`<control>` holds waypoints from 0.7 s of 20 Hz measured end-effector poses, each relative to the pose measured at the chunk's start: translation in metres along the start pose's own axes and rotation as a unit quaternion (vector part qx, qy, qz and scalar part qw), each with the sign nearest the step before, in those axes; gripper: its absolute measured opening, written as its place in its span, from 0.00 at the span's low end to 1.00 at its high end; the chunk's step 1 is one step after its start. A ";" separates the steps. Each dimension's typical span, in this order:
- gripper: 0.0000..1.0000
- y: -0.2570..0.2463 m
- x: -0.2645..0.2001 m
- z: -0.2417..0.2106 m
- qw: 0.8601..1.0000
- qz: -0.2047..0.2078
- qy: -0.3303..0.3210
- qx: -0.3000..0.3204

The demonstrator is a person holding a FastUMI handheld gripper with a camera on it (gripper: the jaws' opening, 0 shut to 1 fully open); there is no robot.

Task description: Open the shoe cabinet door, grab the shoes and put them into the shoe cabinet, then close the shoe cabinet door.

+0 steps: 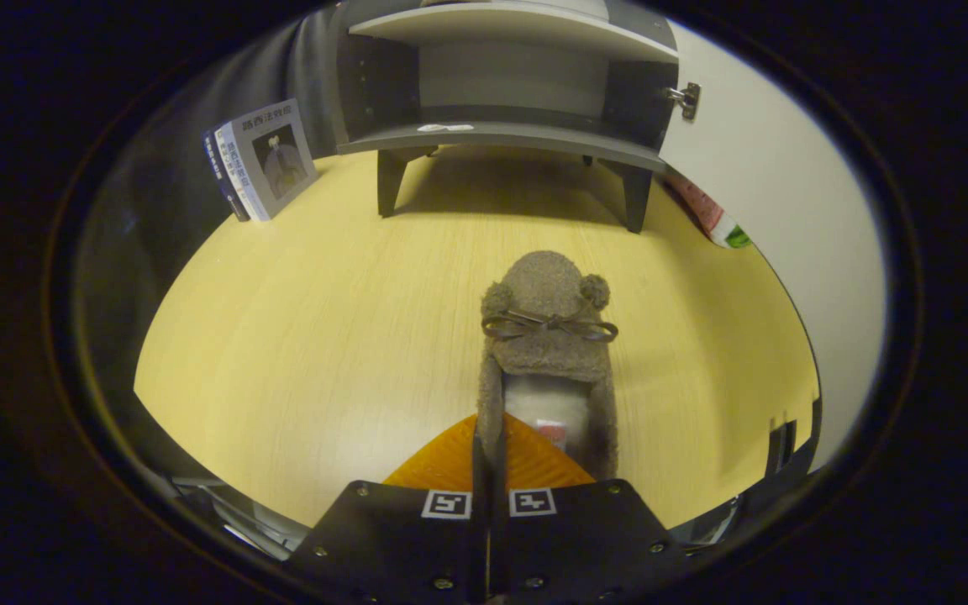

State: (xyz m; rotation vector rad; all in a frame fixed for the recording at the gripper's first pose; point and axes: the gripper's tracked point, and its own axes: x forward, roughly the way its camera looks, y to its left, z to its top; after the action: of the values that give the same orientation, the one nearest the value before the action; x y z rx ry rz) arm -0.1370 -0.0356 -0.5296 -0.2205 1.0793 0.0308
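Pale wooden tabletop (299, 336) carries an open shoe cabinet (509, 84) at its far edge; the gripper (491, 458), fingers clamped on the fuzzy slipper (547, 336) by its left side wall, holds something soft, light, floppy.

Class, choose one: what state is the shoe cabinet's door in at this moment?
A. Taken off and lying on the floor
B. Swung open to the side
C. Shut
B: the door stands swung aside on its hinge, baring the shoe cabinet shelves, while the gripper pinches the slipper.
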 end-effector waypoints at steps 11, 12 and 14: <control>0.02 -0.041 -0.089 0.149 0.989 -0.042 -0.137 0.044; 0.02 -0.042 -0.103 0.166 0.986 -0.045 -0.154 0.045; 0.02 -0.043 -0.127 0.199 0.980 -0.051 -0.186 0.042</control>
State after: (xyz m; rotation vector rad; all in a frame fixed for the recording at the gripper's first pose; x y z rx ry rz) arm -0.0184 -0.0284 -0.3207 -0.1845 0.6945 -0.0629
